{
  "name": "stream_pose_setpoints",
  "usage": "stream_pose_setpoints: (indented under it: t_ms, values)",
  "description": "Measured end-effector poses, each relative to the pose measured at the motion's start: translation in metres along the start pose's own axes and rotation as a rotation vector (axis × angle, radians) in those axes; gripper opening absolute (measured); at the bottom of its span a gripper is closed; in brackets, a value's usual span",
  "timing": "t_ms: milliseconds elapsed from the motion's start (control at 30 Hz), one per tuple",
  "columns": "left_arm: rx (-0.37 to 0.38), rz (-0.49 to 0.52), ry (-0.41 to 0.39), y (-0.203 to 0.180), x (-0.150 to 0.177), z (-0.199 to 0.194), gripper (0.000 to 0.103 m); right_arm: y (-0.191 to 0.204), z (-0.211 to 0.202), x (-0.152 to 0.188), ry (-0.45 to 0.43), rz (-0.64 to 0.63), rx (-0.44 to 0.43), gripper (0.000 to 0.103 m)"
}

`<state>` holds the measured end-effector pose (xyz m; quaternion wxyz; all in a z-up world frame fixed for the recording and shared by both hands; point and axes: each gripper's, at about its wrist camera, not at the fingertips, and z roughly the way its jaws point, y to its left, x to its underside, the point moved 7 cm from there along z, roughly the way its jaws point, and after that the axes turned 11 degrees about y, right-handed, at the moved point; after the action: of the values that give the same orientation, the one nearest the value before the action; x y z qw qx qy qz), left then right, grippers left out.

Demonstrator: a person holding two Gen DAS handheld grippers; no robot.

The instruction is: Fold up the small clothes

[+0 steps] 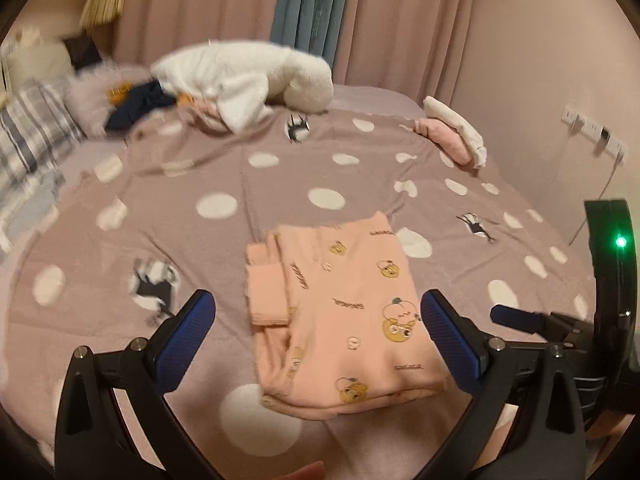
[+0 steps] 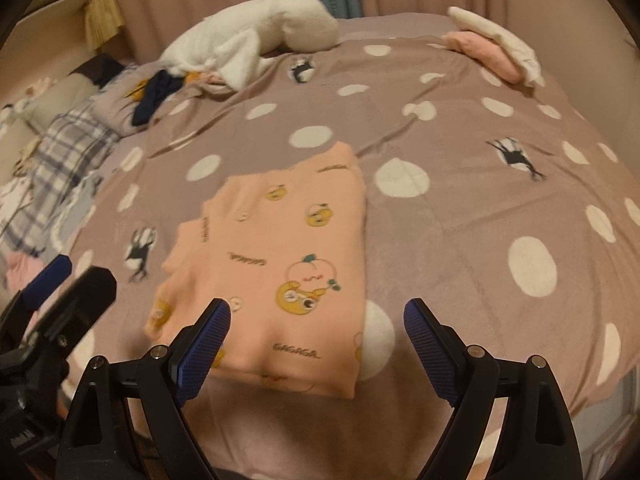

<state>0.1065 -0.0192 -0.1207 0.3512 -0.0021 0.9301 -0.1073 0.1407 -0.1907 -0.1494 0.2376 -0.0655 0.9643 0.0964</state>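
Note:
A small peach garment (image 1: pixel 340 312) with cartoon prints lies folded into a rectangle on the dotted mauve bedspread (image 1: pixel 280 176). My left gripper (image 1: pixel 316 308) hovers open over the garment's near part, blue pads wide apart with nothing between them. In the right wrist view the same garment (image 2: pixel 280 256) lies ahead. My right gripper (image 2: pixel 316 320) is open above the garment's near right corner, holding nothing. The other gripper's blue fingertip (image 2: pixel 48 276) shows at the left edge there.
A white plush toy (image 1: pixel 248 80) and a heap of dark and light clothes (image 1: pixel 140 108) lie at the far side of the bed. Folded pink and white items (image 1: pixel 456 136) sit at the far right. A plaid pillow (image 1: pixel 28 132) is on the left; curtains (image 1: pixel 312 4) hang behind.

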Motion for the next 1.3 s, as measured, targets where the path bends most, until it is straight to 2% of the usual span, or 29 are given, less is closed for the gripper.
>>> stream_pose_setpoints:
  t_ms: [100,233,367,467,533,700,900,1300]
  values:
    - [0.029,-0.012,0.040,0.002,0.001,0.009,0.103,-0.006,0.002,-0.002,-0.003,0.049,-0.014,0.088]
    - [-0.057,-0.022,-0.004,0.008,-0.001,0.005,0.103,-0.009,0.003,-0.002,-0.008,0.080,-0.013,0.088]
    - [-0.078,-0.043,-0.042,0.011,-0.001,-0.002,0.103,-0.015,0.003,0.001,-0.016,0.113,0.020,0.088]
    - [-0.113,-0.017,-0.046,0.013,-0.001,-0.002,0.103,-0.017,0.000,0.005,-0.031,0.136,0.041,0.088]
    - [-0.140,-0.034,-0.047,0.017,0.000,-0.001,0.103,-0.013,-0.002,0.004,-0.046,0.108,0.044,0.088]
    - [-0.118,-0.059,-0.015,0.022,0.005,0.002,0.103,-0.005,-0.004,0.000,-0.078,0.080,0.041,0.088]
    - [-0.147,-0.028,-0.015,0.017,0.007,0.005,0.103,-0.011,0.012,0.001,-0.030,0.081,0.082,0.088]
    - [-0.176,-0.012,-0.013,0.016,0.009,0.007,0.103,-0.010,0.013,0.005,-0.017,0.078,0.102,0.088]
